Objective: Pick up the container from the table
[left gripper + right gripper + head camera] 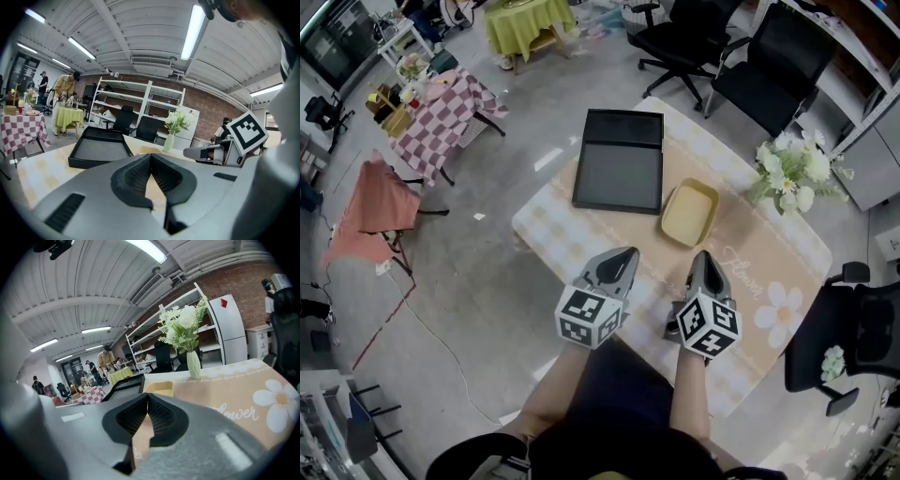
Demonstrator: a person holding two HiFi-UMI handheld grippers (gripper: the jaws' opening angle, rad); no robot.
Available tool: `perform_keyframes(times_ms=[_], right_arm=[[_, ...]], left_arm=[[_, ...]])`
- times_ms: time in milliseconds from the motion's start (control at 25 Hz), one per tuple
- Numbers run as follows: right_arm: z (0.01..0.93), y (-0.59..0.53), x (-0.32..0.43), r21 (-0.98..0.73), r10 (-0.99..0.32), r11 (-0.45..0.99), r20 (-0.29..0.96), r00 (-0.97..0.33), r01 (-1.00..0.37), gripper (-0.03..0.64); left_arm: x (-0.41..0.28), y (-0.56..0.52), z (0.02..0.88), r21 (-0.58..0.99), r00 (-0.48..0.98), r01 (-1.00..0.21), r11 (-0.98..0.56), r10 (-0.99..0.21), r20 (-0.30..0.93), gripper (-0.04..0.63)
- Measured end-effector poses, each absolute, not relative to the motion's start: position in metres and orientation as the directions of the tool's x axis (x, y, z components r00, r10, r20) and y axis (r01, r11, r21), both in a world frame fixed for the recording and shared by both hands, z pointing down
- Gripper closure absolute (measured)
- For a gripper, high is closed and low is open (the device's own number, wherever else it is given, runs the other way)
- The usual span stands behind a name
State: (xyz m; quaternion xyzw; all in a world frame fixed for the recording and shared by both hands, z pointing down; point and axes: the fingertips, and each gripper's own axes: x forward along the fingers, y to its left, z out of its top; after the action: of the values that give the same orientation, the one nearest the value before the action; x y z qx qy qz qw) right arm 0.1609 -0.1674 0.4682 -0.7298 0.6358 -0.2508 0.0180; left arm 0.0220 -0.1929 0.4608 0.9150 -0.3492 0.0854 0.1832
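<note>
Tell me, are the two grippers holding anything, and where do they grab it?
Nothing is held. The left gripper and the right gripper both have their jaws together and empty. The yellow container sits untouched ahead of them.

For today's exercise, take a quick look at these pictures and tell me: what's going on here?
A person stands at a table with a two-jaw gripper in each hand. The left gripper and the right gripper both hang over the near part of the table, jaws together and holding nothing. The yellow container sits untouched just beyond the right gripper, beside a black tray. A vase of flowers stands further right. The pick-up has not begun.
</note>
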Motion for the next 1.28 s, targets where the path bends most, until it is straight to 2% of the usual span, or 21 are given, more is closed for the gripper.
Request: perform_keyframes(times_ms=[320,760,1280], right_arm=[[0.478,-0.171,0.177,-0.351,-0.92,-0.27,0.368,0.133,-0.897,0.611],[0.49,-0.193,0.194,-0.346,-0.882,-0.381,0.414,0.225,-0.857,0.604],[0.525,-0.221,0.206,-0.316,-0.823,-0.446,0.514,0.244,-0.838,0.515]], left_arm=[[0.035,-0.204,0.466,0.279,0.761,-0.646,-0.711,-0.568,0.314,0.584],[0.063,-0.245,0.477,0.299,0.818,-0.559,-0.773,-0.455,0.352,0.584],[0.078,-0.289,0.504,0.37,0.835,-0.531,-0.763,-0.398,0.38,0.584]])
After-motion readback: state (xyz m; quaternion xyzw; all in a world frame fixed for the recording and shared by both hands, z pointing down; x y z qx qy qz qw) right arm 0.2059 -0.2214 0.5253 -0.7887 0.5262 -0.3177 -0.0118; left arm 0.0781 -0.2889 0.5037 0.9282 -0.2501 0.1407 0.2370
